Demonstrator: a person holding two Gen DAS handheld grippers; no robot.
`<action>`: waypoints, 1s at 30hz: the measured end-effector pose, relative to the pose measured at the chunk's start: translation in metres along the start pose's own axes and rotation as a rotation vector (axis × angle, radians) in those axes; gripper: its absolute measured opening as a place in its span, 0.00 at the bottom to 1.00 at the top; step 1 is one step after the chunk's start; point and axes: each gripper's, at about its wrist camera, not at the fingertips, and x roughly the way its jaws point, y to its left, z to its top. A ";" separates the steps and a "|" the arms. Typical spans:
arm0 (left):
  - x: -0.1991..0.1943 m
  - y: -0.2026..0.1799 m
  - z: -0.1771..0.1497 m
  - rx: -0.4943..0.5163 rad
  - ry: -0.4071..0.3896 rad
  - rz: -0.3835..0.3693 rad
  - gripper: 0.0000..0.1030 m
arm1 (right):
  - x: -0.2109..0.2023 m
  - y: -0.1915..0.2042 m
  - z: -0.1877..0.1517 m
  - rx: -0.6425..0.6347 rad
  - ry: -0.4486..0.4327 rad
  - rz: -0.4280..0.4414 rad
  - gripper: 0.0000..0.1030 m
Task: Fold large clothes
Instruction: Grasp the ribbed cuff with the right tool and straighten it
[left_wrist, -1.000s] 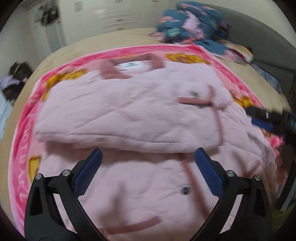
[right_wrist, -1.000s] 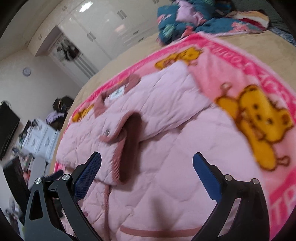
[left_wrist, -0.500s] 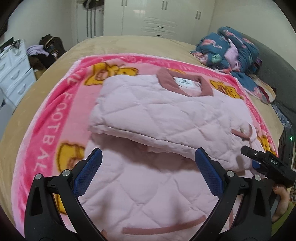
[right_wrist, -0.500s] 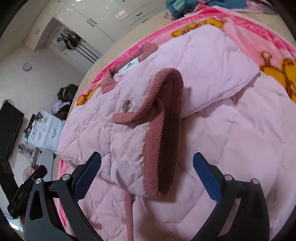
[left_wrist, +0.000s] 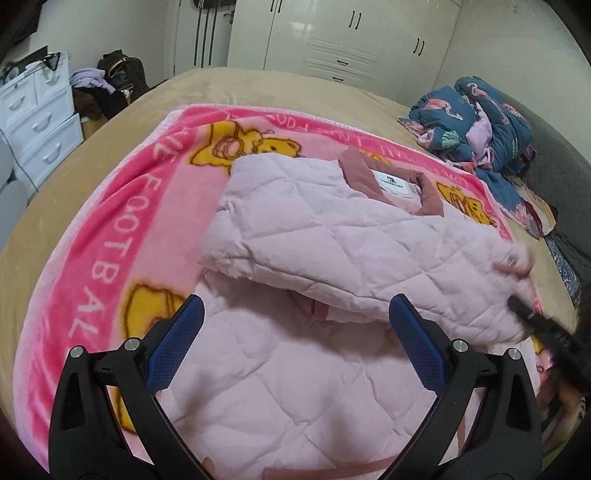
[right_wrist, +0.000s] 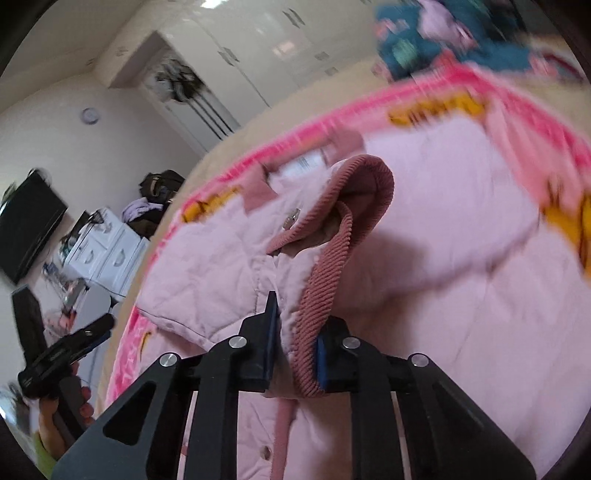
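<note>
A pale pink quilted jacket (left_wrist: 332, 251) lies on a pink cartoon blanket (left_wrist: 122, 229), one sleeve folded across its body. My left gripper (left_wrist: 295, 343) is open and empty, hovering over the jacket's lower half. My right gripper (right_wrist: 295, 347) is shut on the sleeve's dusty-pink ribbed cuff (right_wrist: 332, 266). In the left wrist view the right gripper (left_wrist: 543, 328) shows blurred at the sleeve's right end. The jacket collar with a white label (left_wrist: 391, 181) points to the far side. The left gripper shows at the right wrist view's left edge (right_wrist: 74, 343).
The blanket lies on a tan bed (left_wrist: 258, 88). A heap of blue patterned bedding (left_wrist: 476, 118) sits at the far right. White drawers (left_wrist: 37, 122) and a pile of clothes (left_wrist: 107, 88) stand left of the bed. White wardrobes (left_wrist: 351, 37) line the back wall.
My right gripper has closed on the sleeve cuff, which it only straddled open before. My left gripper has stayed open while its view swung left across the jacket.
</note>
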 end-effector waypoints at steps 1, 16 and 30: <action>0.000 0.000 0.002 0.000 -0.001 0.000 0.91 | -0.004 0.004 0.007 -0.029 -0.012 -0.001 0.15; 0.020 -0.020 0.045 0.032 -0.013 -0.032 0.91 | -0.024 0.001 0.098 -0.223 -0.095 -0.028 0.15; 0.070 -0.053 0.053 0.089 0.059 -0.048 0.91 | 0.005 -0.033 0.078 -0.141 -0.028 -0.063 0.15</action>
